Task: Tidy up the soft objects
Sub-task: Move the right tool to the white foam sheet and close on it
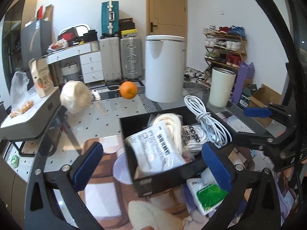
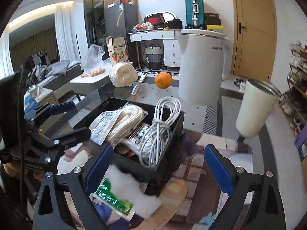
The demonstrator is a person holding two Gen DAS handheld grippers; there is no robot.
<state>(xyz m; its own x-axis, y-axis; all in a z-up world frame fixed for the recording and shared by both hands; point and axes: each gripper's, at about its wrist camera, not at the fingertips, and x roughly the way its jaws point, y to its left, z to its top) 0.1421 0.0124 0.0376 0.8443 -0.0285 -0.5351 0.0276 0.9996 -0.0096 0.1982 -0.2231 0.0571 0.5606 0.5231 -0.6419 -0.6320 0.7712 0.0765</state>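
A black box [image 1: 163, 180] [image 2: 172, 132] sits on the table and holds a plastic-wrapped packet [image 1: 159, 149] [image 2: 107, 124], a coiled white cable [image 1: 209, 122] [image 2: 161, 126] and white socks [image 1: 191, 138]. A white tissue pack with a green label [image 1: 207, 195] [image 2: 117, 197] lies on the table against the box's near side. My left gripper [image 1: 151, 166] is open, its fingers either side of the box's near wall. My right gripper [image 2: 157, 170] is open, just above the tissue pack and the box's corner. The right gripper also shows at the right of the left wrist view [image 1: 268, 122].
An orange [image 1: 129, 89] [image 2: 163, 80], a white kettle [image 1: 165, 68] [image 2: 201, 67], a cream tumbler [image 1: 221, 87] [image 2: 255, 107] and a bundle of pale fibre [image 1: 75, 96] [image 2: 123, 74] stand on the table beyond the box. A grey case [image 1: 28, 115] sits left.
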